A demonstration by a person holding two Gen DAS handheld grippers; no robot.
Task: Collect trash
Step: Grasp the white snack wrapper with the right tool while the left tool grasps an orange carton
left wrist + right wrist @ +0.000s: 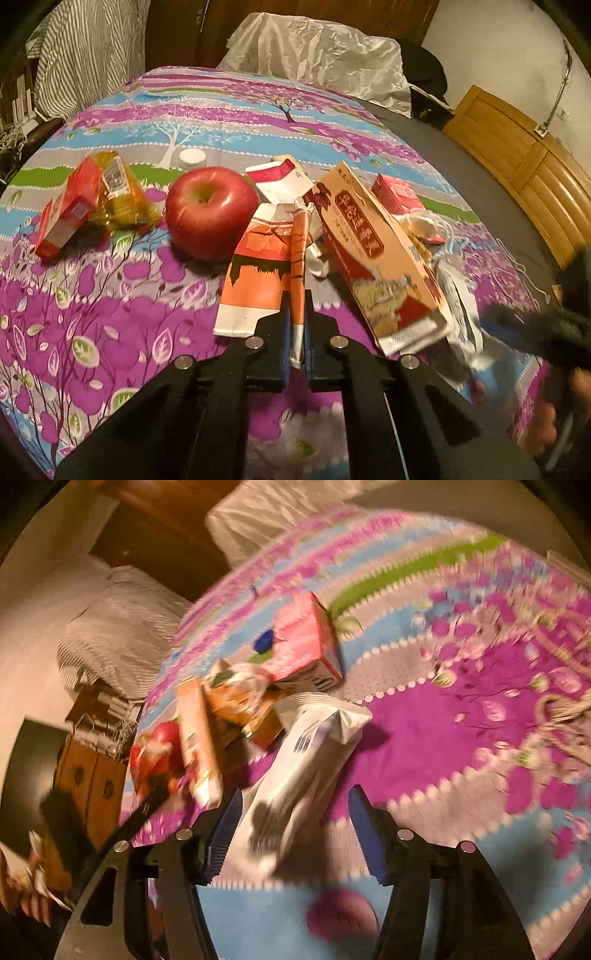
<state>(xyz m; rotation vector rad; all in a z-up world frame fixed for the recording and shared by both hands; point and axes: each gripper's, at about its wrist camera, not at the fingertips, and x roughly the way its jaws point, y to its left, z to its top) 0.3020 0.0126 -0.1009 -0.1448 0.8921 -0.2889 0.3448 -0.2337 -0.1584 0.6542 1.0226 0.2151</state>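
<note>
The left wrist view looks low and close across the floral bedspread (pixel 110 314) toward the trash pile, while the blurred, tilted right wrist view shares that pile, including the tall beige carton (pixel 373 236).

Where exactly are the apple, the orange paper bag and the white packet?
apple (pixel 211 212): left wrist view, its red front.
orange paper bag (pixel 258 266): left wrist view, its orange face.
white packet (pixel 295 775): right wrist view, middle of its crinkled body.
</note>
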